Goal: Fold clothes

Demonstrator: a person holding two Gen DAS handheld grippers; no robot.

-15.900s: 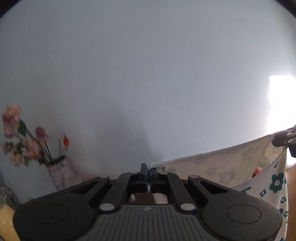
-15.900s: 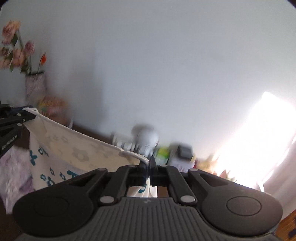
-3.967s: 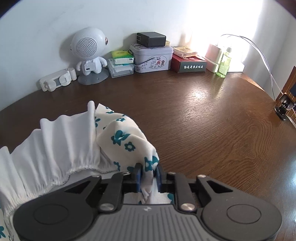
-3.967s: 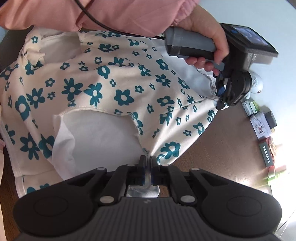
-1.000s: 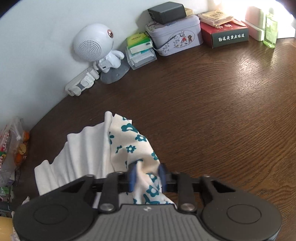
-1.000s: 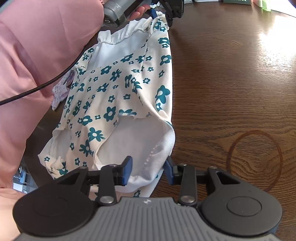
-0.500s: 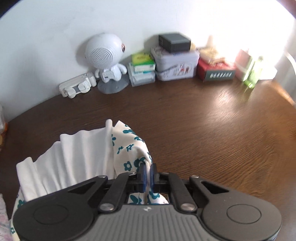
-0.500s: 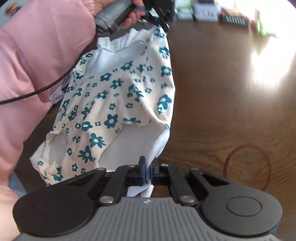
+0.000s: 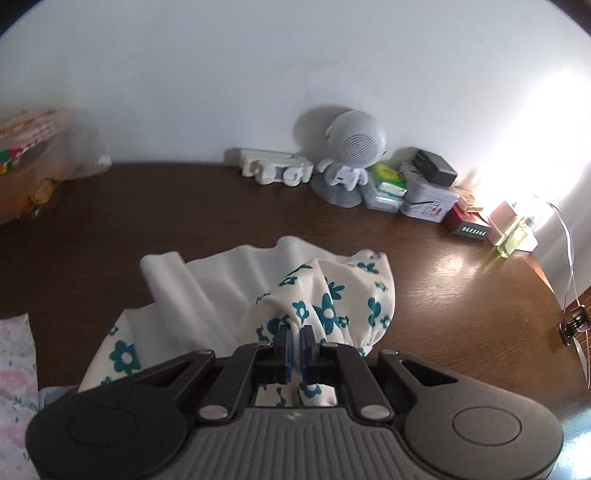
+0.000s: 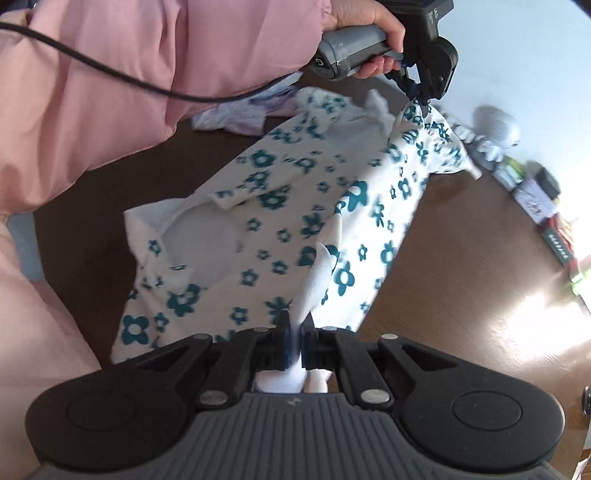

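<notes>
Left gripper [image 9: 294,345]: jaws clamped together on a bunched fold of the garment; also seen in the right wrist view [image 10: 417,96], gripped by the person's hand [image 10: 369,33] at the top of frame.
Right gripper [image 10: 294,345]: jaws clamped together on a white edge of the garment, with fabric bulging out behind the fingers.
Garment [image 10: 280,221]: cream fabric with teal flower print and a white lining; stretched between the two grippers, raised at both pinched points, its middle and left part lying on the table.
Garment, left wrist view [image 9: 332,291]: the printed fabric rises in a hump just ahead of the fingers; white ruffled lining spreads to the left.
Table [image 9: 147,214]: dark brown wood; bright sunlight patch on the right side.
Second cloth [image 10: 240,110]: pale, purple-patterned, on the table beyond the garment, near the pink sleeve [image 10: 147,74].
Back edge of table: white round-headed speaker figure [image 9: 351,155], grey tin [image 9: 424,199] with a black box on top, red box [image 9: 469,225], green bottle [image 9: 511,240], all against the wall.
Cable [image 10: 110,70]: black, running across the pink sleeve.
</notes>
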